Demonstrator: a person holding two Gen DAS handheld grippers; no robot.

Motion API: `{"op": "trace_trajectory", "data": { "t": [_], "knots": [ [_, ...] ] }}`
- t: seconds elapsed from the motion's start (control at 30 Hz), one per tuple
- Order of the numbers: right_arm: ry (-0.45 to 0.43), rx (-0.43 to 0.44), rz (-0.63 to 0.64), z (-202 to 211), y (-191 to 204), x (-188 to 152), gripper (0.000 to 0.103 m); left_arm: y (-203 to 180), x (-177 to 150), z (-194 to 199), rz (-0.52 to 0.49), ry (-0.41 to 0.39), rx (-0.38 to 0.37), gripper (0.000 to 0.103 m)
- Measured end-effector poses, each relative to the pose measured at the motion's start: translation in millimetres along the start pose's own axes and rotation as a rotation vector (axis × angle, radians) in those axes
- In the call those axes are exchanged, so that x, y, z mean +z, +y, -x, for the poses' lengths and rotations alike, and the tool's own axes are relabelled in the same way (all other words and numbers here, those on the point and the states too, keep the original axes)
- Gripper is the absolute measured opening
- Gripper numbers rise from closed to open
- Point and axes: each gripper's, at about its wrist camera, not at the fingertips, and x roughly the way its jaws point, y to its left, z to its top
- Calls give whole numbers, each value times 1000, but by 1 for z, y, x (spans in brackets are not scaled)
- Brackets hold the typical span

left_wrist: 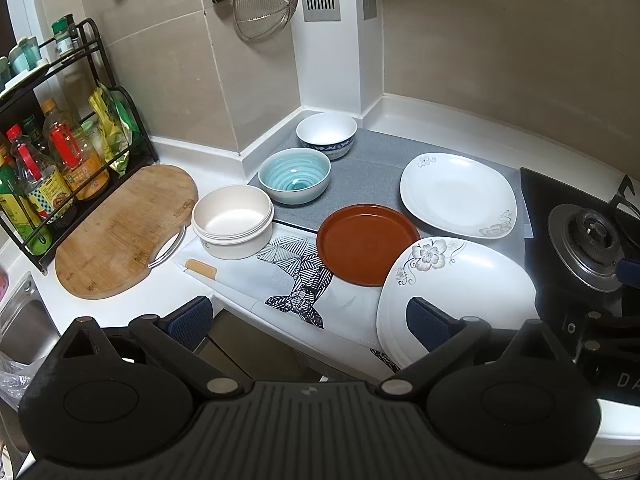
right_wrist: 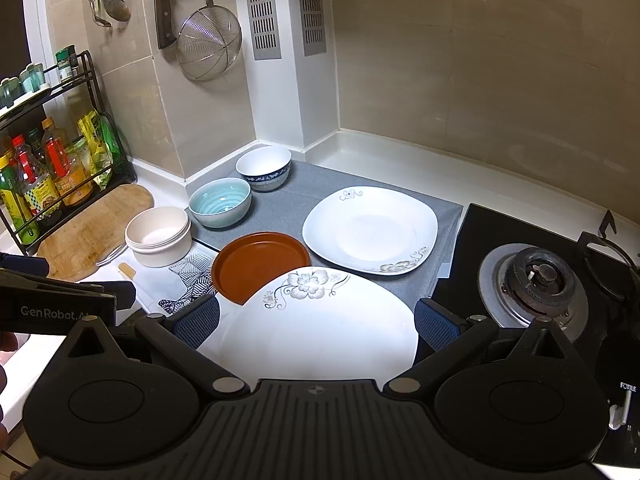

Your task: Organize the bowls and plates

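Left wrist view: left gripper (left_wrist: 310, 324) held above the counter's front edge, tilted down toward the dishes, jaws wide apart and holding nothing — right-hand pad over the near floral plate (left_wrist: 460, 284), no contact discernible. Right wrist view: right gripper (right_wrist: 316, 326) poised low over that same floral plate (right_wrist: 320, 320), jaws spread to either side of it; touching or merely hovering, cannot tell. Near edge of that plate hidden behind the gripper body in both views.

Brown plate (left_wrist: 368, 242) just behind, its rim tucked under the floral plate's far-left edge. Second white plate (left_wrist: 458, 194) on the grey mat (left_wrist: 372, 176) toward the stove (left_wrist: 592, 240). Along the mat's left side, running into the back corner — cream bowl (left_wrist: 232, 226), teal bowl (left_wrist: 294, 176), blue-patterned bowl (left_wrist: 326, 134). Patterned cloth (left_wrist: 296, 280) partly covered by cream bowl and brown plate. Cutting board (left_wrist: 120, 232) at the counter's left, beside the bottle rack (left_wrist: 52, 168), which is cut off by the frame.
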Motion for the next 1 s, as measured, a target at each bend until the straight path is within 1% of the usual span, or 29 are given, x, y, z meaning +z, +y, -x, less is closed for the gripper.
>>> {"op": "trace_trajectory", "data": {
  "t": [0.8,0.93,1.0],
  "knots": [
    [4,4,-5,0,-4,-3,103,-4,0,2,-4,3,2,103],
    [6,9,-2,-1,-5,-2,103,-5,2,-2,-10,11,8,103],
    [10,29,0,-2,-9,4,103,-2,5,-6,-4,30,-5,103]
  ]
}}
